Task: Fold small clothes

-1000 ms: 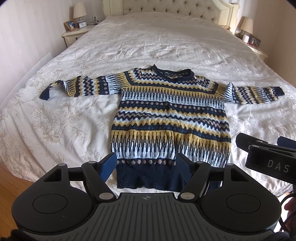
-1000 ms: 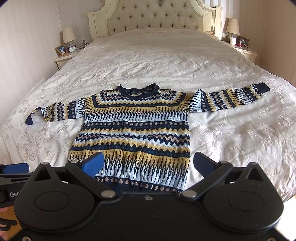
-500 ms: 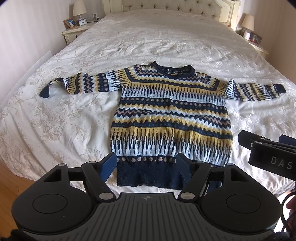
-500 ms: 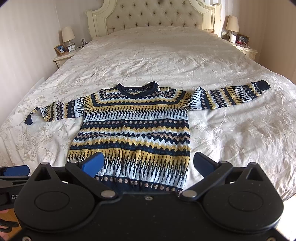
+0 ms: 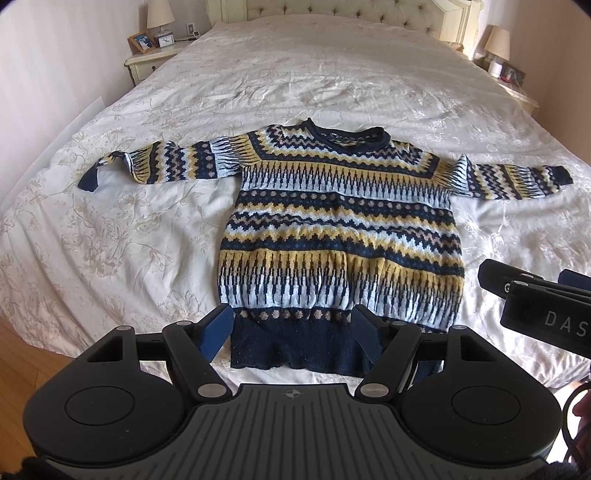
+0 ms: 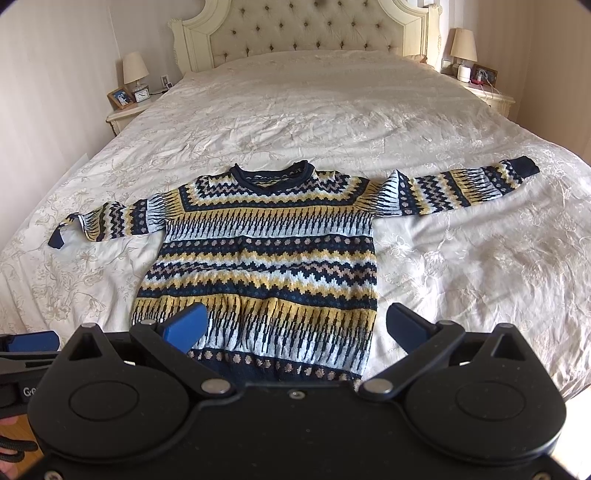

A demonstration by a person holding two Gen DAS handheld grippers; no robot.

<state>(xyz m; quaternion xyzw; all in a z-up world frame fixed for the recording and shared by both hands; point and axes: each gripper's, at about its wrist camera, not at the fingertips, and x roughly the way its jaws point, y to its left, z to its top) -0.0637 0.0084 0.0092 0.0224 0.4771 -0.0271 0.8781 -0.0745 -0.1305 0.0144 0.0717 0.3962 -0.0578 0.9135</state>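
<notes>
Sweater (image 5: 340,236) flat on bed (image 5: 110,229), hem between left gripper (image 5: 293,332) spread jaws.

White bedspread (image 6: 332,110); tufted headboard (image 6: 303,33); 2 lamps (image 6: 133,72); nightstand (image 5: 147,62).

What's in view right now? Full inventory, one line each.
sweater: 1, navy, yellow and pale blue pattern, flat on the bed, sleeves spread out
bed: 1, cream floral cover, fills the room's middle
headboard: 1, cream tufted, far end
lamps: 2, beige shades, one on each nightstand
picture frame: 1, wooden, far left nightstand
clock: 1, small, beside that frame
left gripper: 1, black with blue pads, open above the hem
right gripper: 1, black with blue pads, open, empty
</notes>
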